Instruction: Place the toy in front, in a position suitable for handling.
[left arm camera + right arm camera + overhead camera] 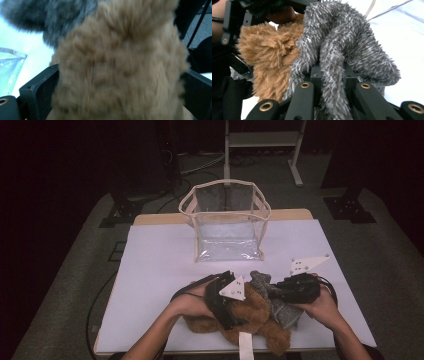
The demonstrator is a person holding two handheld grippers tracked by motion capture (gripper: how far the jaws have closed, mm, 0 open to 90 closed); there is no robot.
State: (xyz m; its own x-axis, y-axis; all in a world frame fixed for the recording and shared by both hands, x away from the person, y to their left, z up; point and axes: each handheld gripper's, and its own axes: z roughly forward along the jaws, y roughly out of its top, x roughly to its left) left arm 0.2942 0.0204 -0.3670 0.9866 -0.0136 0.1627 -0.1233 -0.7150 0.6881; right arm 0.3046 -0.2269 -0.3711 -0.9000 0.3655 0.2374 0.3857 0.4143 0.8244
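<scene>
Room: I am seeing a dark space around me, with grey carpet [390,265] and a pale metal stand [262,142] at the top centre of the high view, cut off by the frame edge.
Table: one, covered by a pale lilac sheet [160,265] and filling the middle of the high view.
Clear bag: one see-through pouch with cream trim [225,220] is standing open and upright in the upper centre; its corner is showing at the left edge of my left gripper view [10,70].
Plush items: two, lying at the lower centre near the table's near edge, a brown furry one [255,317] and a grey furry one [265,287] touching and tangled together. What shapes they are I cannot tell.
White label: one strip [245,345] is hanging below the brown plush.
My left gripper [222,302]: jaws are standing wide with the brown fur [117,67] bulging between them; whether the pads are pressing I cannot tell, as fur is hiding them.
My right gripper [295,289]: jaws are pinching tight on a fold of the grey fur [337,62].
Blur: my left gripper view is soft.
</scene>
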